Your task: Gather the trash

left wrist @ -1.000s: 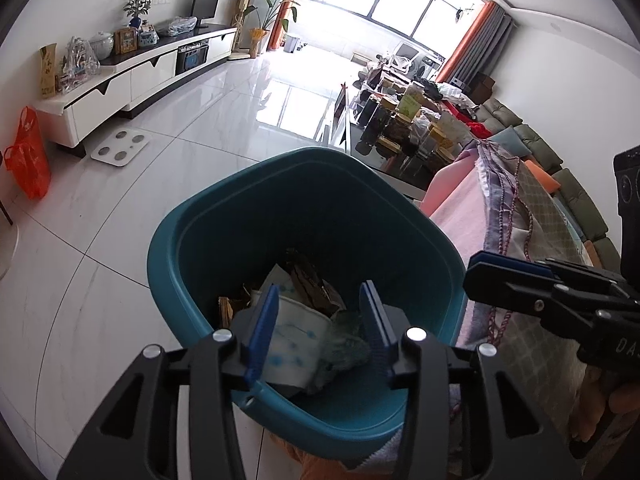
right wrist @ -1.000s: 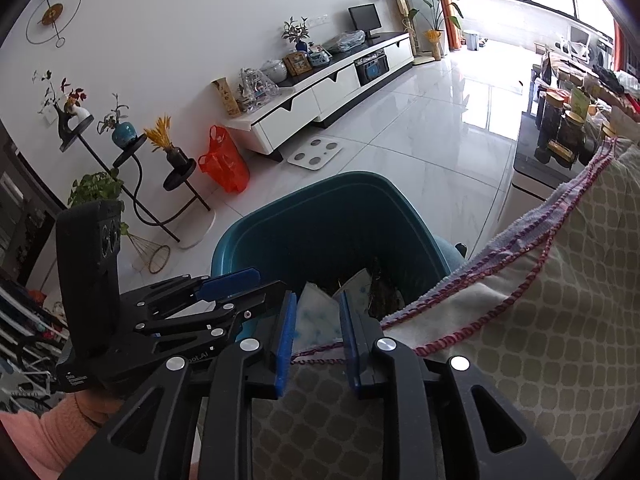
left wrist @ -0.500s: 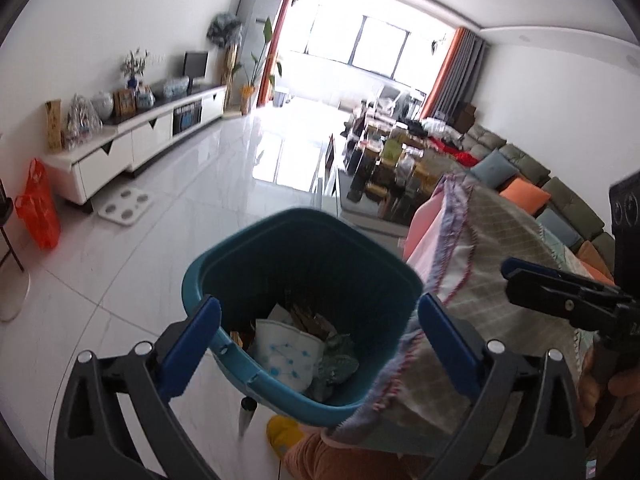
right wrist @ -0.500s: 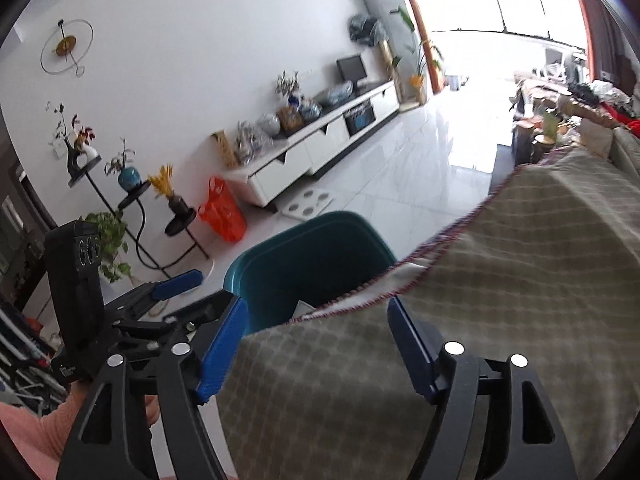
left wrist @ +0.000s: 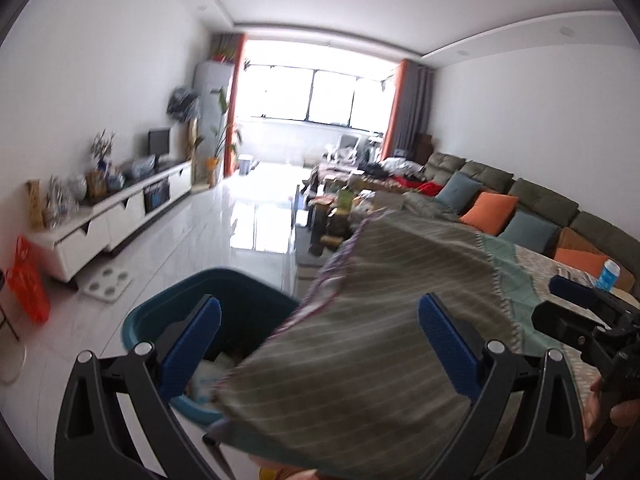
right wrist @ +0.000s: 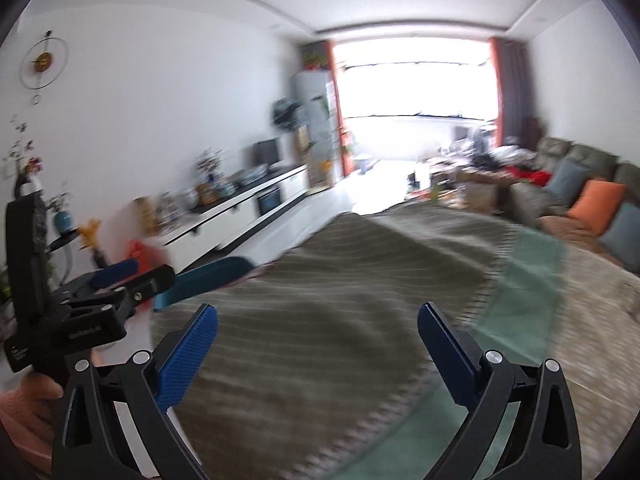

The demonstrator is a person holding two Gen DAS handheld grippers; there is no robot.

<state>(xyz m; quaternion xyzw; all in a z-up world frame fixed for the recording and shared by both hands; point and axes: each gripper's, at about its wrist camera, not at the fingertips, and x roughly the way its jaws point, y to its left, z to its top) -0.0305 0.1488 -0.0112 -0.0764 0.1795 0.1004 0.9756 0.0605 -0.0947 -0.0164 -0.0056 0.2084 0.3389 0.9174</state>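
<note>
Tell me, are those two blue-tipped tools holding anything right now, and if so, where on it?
Nothing is held. The left tool stands wide open, and the right tool is opening wide too, with only the patterned cloth beyond its pads.

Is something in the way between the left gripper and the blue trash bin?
Partly. The left gripper, jaws wide open and holding nothing, looks over a striped cloth that covers the right side of the teal bin. The bin's left side, with white trash inside, is uncovered.
</note>
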